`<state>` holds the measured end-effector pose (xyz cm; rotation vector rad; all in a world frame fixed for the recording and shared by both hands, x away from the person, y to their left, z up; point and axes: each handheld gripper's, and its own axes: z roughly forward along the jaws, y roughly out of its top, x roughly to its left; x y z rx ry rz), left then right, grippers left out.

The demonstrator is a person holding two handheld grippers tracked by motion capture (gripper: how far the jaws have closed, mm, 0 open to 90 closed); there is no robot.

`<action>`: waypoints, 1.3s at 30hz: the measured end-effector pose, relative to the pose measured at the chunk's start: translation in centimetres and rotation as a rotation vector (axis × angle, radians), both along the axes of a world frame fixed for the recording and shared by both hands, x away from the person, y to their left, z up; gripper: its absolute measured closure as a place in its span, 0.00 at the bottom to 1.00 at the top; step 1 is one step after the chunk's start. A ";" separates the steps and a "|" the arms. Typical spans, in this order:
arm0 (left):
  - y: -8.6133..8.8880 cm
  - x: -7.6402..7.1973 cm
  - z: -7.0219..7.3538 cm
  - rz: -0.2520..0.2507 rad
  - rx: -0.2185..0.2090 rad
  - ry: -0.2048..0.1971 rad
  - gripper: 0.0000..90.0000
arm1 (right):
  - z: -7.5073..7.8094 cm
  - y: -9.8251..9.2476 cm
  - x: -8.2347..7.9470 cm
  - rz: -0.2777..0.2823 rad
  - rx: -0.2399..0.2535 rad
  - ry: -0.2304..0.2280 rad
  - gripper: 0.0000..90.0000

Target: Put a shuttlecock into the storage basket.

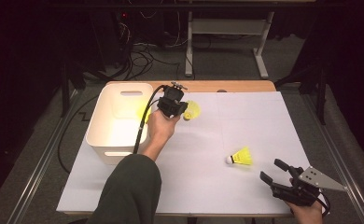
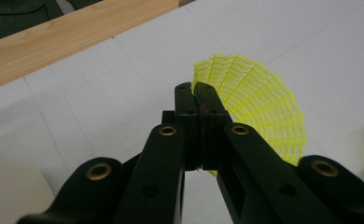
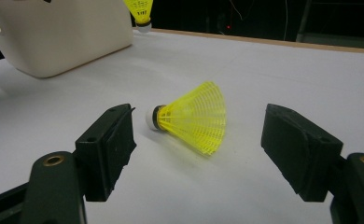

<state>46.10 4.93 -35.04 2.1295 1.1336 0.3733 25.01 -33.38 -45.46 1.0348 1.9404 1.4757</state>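
Left tongs (image 2: 196, 93) pinching shuttlecock skirt (image 2: 259, 107)

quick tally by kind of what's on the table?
Yellow shuttlecocks: 2, one pinched in the left gripper by its skirt, one lying on the table ahead of the right gripper
White bin: 1
Total: 3

View from above: the left claw (image 1: 179, 111), held up beside the white bin (image 1: 119, 122), grips a yellow shuttlecock (image 1: 192, 110) by its skirt. A second shuttlecock (image 1: 240, 157) lies on the white-covered table (image 1: 245, 116). The right claw (image 1: 273, 171), jaws apart, rests near it.
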 end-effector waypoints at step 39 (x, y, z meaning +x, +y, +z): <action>1.0 -0.1 2.2 -0.016 0.004 0.007 1.00 | 0.0 0.0 0.0 0.004 -0.006 0.001 0.29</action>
